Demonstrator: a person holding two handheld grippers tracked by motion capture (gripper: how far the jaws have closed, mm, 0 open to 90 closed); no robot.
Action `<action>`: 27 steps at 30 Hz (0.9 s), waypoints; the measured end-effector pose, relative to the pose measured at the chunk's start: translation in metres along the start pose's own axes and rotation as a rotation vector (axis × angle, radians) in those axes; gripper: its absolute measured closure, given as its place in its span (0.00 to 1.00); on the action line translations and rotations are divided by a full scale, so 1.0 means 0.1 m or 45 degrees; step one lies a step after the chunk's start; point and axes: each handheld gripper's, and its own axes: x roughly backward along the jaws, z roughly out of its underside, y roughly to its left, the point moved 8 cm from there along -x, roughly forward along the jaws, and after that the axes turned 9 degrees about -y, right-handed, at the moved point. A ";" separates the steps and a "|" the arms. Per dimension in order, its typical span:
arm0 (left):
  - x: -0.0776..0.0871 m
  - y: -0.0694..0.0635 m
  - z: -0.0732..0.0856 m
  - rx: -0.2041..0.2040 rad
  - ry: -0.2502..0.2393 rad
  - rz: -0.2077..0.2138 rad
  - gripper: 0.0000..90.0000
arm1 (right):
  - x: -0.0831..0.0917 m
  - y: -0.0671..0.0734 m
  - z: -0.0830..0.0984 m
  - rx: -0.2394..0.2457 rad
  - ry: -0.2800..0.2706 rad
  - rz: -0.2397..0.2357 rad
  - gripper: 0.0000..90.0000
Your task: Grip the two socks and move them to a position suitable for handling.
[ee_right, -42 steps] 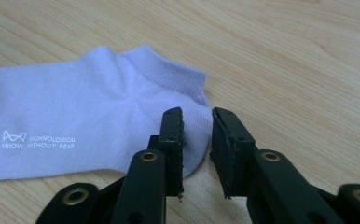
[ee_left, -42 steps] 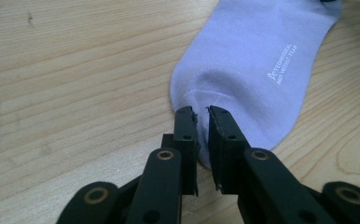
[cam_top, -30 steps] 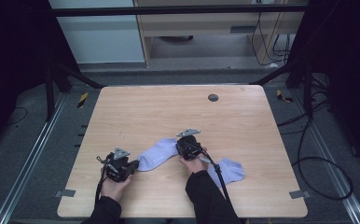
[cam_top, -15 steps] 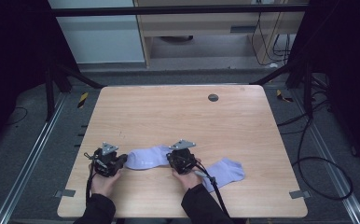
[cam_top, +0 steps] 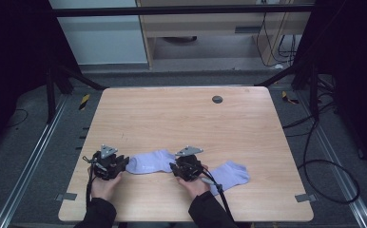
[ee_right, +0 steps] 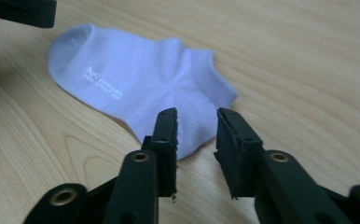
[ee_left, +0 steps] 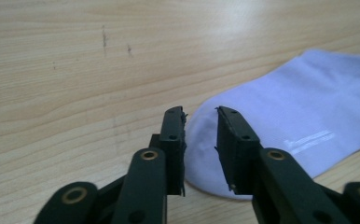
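Note:
A pale lilac sock [cam_top: 149, 162] lies flat on the wooden table [cam_top: 181, 123] between my two grippers. My left gripper [cam_top: 124, 164] points at its toe end. In the left gripper view the jaws [ee_left: 201, 140] have just been opening and stand apart around the sock's [ee_left: 299, 107] toe edge, with the pads off it. My right gripper [cam_top: 173, 167] faces the other end. Its jaws [ee_right: 197, 135] have also just been opening and straddle the sock's [ee_right: 136, 88] edge without pressing. A second lilac sock [cam_top: 232, 173] lies to the right, behind the right hand.
A black round grommet [cam_top: 217, 99] sits in the far part of the table. Grey tape strips mark the near corners [cam_top: 67, 196] [cam_top: 303, 197]. The right gripper's cable [cam_top: 219, 190] runs over the second sock toward the front edge.
Both hands carried the sock to the left and toward the near edge. Both grippers, shut on its ends before, have opened, and the sock now rests flat on the table.

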 end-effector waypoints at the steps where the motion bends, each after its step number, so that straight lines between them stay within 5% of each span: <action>1: 0.04 -0.04 -0.05 0.010 -0.031 0.006 0.72 | 0.08 -0.05 -0.05 0.004 -0.028 0.003 0.72; 8: 0.13 -0.22 -0.18 0.030 -0.090 0.071 0.60 | 0.37 -0.23 -0.17 -0.005 -0.105 0.022 0.62; 16: 0.19 -0.58 -0.25 -0.012 -0.110 0.158 0.53 | 0.78 -0.60 -0.18 -0.014 -0.151 0.079 0.54; 27: 0.16 -1.08 -0.19 -0.106 -0.096 0.266 0.51 | 1.27 -1.04 0.12 -0.006 -0.166 0.120 0.50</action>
